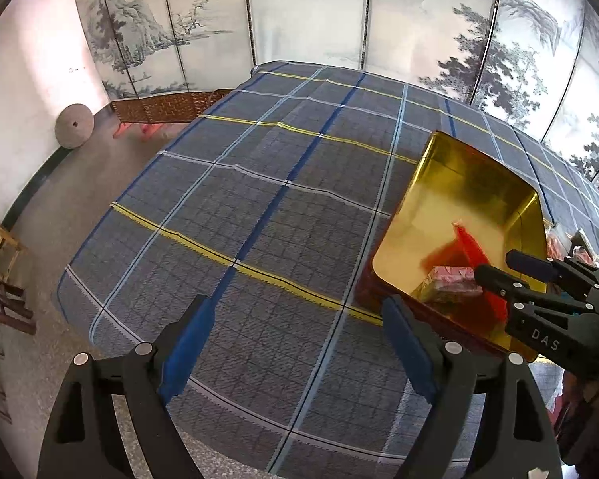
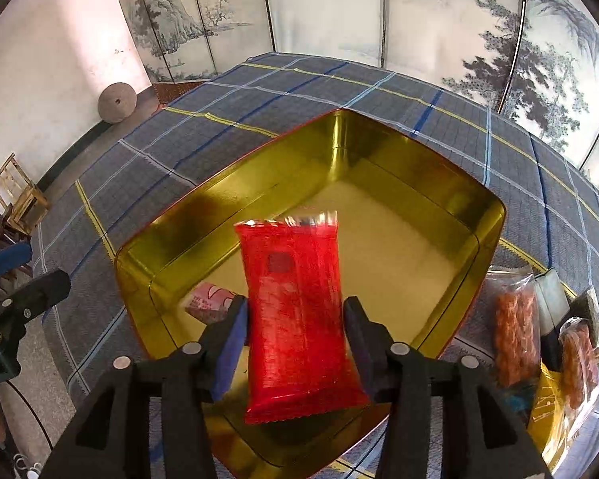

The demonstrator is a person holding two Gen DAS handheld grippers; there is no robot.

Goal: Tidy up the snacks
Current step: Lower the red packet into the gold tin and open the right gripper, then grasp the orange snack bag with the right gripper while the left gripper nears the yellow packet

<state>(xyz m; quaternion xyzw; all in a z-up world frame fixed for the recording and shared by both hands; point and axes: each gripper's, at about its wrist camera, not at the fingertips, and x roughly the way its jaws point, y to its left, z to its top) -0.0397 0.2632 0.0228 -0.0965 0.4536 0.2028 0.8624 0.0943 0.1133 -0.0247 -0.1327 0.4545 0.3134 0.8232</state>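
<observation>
Packet (image 2: 209, 301) in tin (image 2: 487, 215) on table (image 2: 283, 88)

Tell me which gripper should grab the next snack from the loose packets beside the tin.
Right. The right gripper is over the gold tin, with the clear snack packets just to its right. The left gripper hovers open over bare tablecloth, across the tin from them.

A folding screen (image 1: 307, 12) painted with ink landscapes stands behind the desk (image 1: 259, 207); a round millstone (image 1: 74, 125) leans against the white wall (image 1: 24, 92).

Red packet (image 2: 299, 319) motion-blurred, pink packet (image 2: 211, 303) half hidden behind fingers (image 2: 229, 343)
</observation>
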